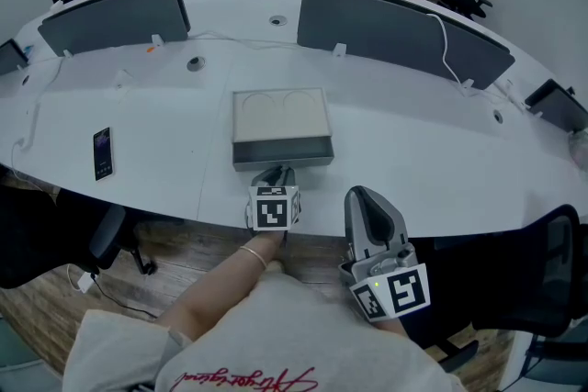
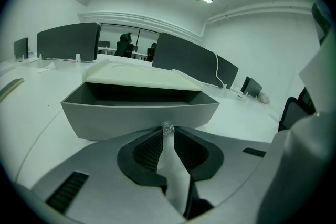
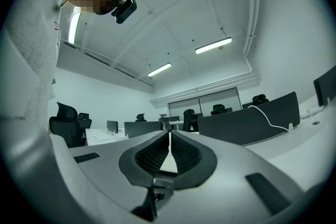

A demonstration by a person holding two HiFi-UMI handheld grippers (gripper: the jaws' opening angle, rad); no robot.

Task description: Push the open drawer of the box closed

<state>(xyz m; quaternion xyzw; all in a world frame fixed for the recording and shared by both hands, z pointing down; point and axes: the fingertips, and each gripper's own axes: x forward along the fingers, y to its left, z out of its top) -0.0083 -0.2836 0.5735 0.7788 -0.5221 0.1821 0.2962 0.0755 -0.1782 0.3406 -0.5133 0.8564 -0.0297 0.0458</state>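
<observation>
A box (image 1: 280, 113) with a beige top sits on the white table (image 1: 165, 142), its grey drawer (image 1: 282, 151) pulled out toward me. My left gripper (image 1: 274, 170) points at the drawer front, its tips almost at the panel; I cannot tell whether they touch it. In the left gripper view the drawer (image 2: 142, 118) fills the middle and its inside looks empty. The left gripper's (image 2: 167, 128) jaws meet at the tips with nothing held. My right gripper (image 1: 360, 194) hangs off the table's near edge by my body; the right gripper (image 3: 169, 132) is shut, holds nothing and points up into the room.
A phone (image 1: 102, 152) lies flat at the table's left. Two dark dividers (image 1: 115, 16) (image 1: 395, 32) stand behind the box, and a white cable (image 1: 447, 41) runs over the right one. A dark chair (image 1: 542, 262) stands at the right, below the table edge.
</observation>
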